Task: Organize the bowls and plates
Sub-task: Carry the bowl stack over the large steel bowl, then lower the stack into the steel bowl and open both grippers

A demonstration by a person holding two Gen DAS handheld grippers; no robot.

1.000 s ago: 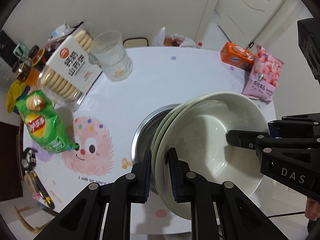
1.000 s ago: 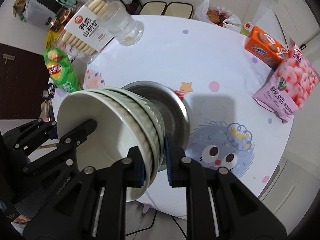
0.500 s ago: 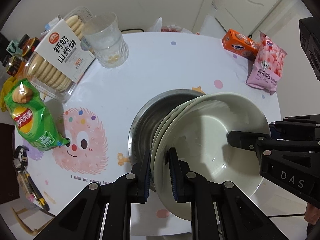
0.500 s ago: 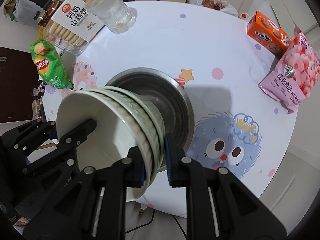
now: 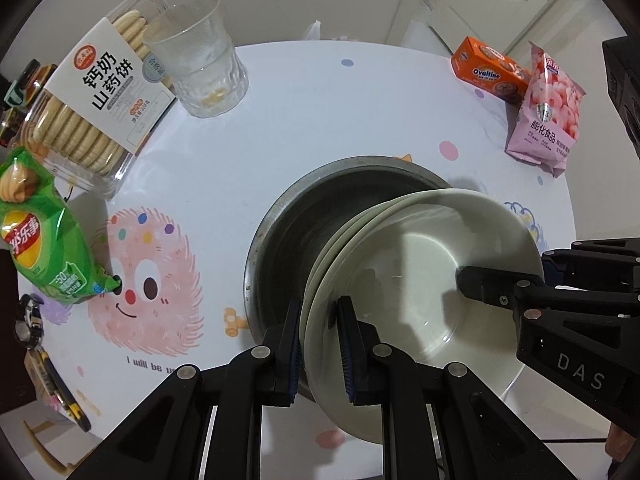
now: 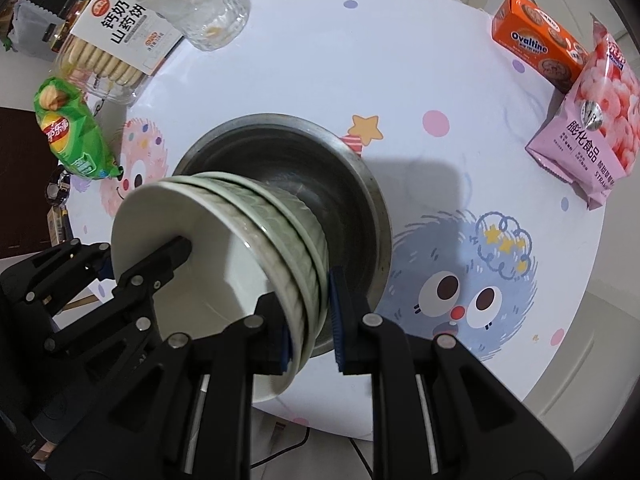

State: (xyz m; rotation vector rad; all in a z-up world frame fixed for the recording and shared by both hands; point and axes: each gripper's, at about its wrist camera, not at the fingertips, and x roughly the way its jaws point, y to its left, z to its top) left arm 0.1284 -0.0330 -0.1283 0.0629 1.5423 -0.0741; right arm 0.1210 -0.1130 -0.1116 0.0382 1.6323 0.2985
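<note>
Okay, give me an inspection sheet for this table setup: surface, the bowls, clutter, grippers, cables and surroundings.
Surface: round white table with cartoon monster prints.
Job's things: stack of pale green bowls held over a metal basin.
Clutter: biscuit box, glass cup, green chip bag, orange Ovaltine box, pink snack bag.
Grippers: left gripper and right gripper each clamp the stack's rim, on opposite sides.
Cables: one dark cable below the table's near edge.
Surroundings: white door; more items on the floor beyond the table's left edge.
</note>
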